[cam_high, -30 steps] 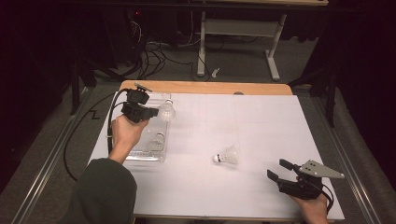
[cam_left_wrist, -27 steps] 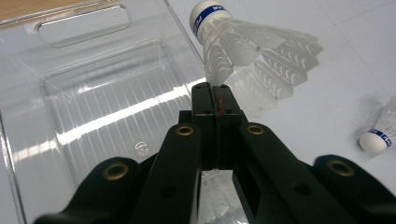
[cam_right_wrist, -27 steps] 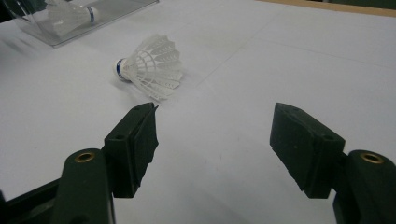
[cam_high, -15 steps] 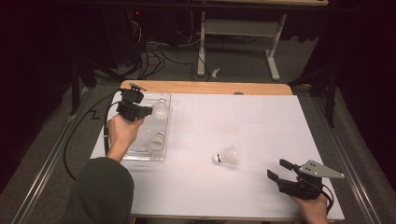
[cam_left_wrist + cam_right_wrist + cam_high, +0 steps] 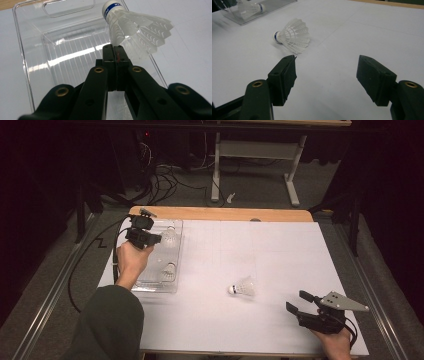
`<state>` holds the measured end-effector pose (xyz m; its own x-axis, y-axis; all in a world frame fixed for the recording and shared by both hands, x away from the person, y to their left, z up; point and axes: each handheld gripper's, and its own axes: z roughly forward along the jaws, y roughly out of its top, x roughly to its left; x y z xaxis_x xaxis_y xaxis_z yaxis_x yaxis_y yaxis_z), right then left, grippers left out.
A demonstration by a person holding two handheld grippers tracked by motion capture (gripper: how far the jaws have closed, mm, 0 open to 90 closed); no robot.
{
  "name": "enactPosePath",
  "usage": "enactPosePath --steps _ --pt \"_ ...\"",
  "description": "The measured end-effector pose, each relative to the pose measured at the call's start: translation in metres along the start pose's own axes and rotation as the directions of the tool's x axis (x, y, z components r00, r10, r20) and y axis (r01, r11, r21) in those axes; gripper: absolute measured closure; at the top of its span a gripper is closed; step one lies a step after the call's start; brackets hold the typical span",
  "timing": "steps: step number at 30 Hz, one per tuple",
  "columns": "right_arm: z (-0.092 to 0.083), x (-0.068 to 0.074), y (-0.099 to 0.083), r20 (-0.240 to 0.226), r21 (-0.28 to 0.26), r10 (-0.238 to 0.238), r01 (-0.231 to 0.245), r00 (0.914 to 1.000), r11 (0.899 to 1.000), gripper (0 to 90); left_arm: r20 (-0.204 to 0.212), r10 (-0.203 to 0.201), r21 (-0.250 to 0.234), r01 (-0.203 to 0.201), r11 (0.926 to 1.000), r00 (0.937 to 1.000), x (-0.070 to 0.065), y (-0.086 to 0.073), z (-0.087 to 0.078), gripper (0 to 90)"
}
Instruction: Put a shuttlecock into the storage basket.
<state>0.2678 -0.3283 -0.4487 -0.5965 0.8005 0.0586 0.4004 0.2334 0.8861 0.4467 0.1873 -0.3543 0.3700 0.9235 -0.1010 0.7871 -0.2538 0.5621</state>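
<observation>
My left gripper [image 5: 115,47] has its jaws pressed together on the skirt edge of a shuttlecock [image 5: 136,27], which hangs just past the tips with its cork end up and its feathers fanning off to my right, its long axis lying roughly crosswise to the jaws. Directly below and ahead of it sits the clear plastic tray [image 5: 30,75], so I judge the coming move on this side to be a straight lowering into the tray, where another shuttlecock [image 5: 169,268] already lies nearer my hand. The relation that matters most, I think, is on the other side: my right gripper [image 5: 327,75] has its jaws spread wide with nothing between them, and the loose shuttlecock [image 5: 292,36] lies on the white table cover [image 5: 362,30] ahead and to the left of the tips, near but not touching (its cork points left, feathers toward the right, so its axis runs across my line of approach). The right hand is clearly the nearer one to it; the left is well apart, over the tray. Reaching forward and slightly left should bring the skirt between the jaws.
</observation>
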Motion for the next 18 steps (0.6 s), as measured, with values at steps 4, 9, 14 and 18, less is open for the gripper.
enactPosePath --steps 4,9,14,18 --pt "0.000 0.000 0.000 0.000 0.000 0.000 0.000 1.0000 1.000 32.3 -0.029 0.005 0.006 -0.005 1.0000 0.9996 0.001 0.001 0.004 90.0" --pt "0.000 0.000 0.000 0.001 0.000 -0.001 0.001 1.0000 1.000 32.3 -0.035 0.003 0.020 -0.003 0.9998 0.9994 0.002 0.002 0.011 90.0" --pt "0.000 0.000 0.000 0.000 -0.001 -0.001 0.001 1.0000 1.000 32.3 -0.038 -0.001 0.026 0.002 0.9997 0.9993 0.003 0.004 0.017 90.0" --pt "0.000 0.000 0.000 -0.002 0.000 0.000 0.000 1.0000 1.000 32.3 -0.039 -0.004 0.035 0.005 0.9994 0.9992 0.004 0.004 0.019 90.0"
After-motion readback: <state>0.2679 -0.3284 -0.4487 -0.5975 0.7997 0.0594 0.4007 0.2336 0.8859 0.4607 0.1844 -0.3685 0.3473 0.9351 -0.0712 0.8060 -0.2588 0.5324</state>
